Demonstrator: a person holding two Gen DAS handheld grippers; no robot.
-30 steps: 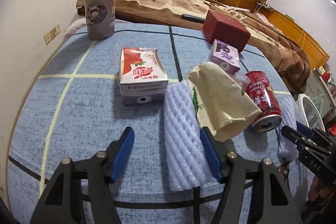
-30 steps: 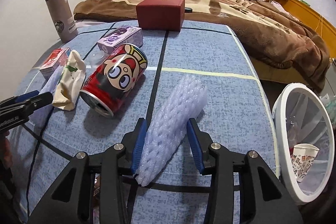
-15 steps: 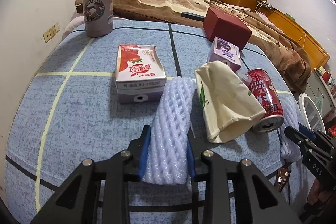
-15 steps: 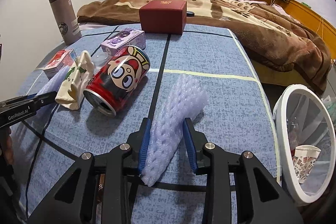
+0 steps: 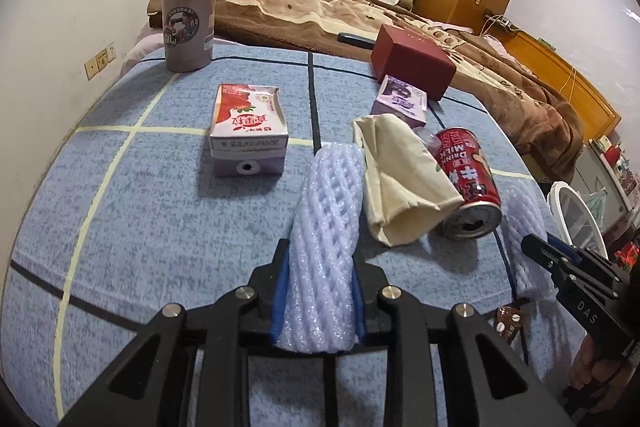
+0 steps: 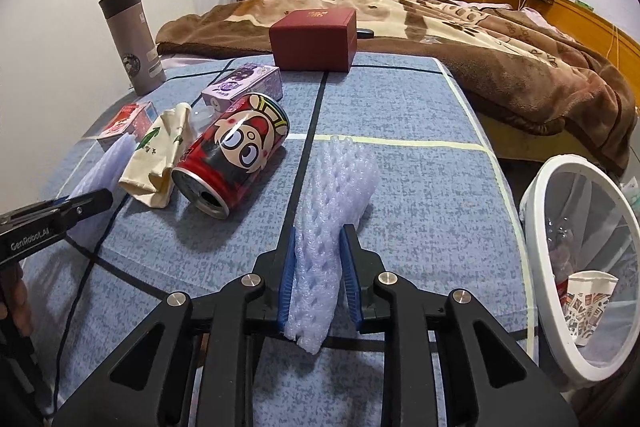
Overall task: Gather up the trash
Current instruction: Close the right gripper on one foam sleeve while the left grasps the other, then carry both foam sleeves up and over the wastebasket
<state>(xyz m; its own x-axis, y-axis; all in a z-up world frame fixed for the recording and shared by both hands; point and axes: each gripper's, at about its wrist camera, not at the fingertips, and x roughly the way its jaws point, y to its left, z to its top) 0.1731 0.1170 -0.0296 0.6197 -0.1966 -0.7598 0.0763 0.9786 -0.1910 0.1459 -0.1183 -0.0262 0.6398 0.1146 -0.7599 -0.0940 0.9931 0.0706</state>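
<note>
Left hand-held gripper clamped on foam net at near tabletop edge; right hand-held gripper, jaws just closing, squeezes second net near bin-side edge. Bin (cup already inside) beside tabletop. Further back, uncollected: paper bag, can, two cartons.

My left wrist camera sits low over the blue checked tablecloth, looking forward and down past my fingers toward the bed. My right wrist camera faces the same way from further right. Both share the red milk can and maroon box.
</note>
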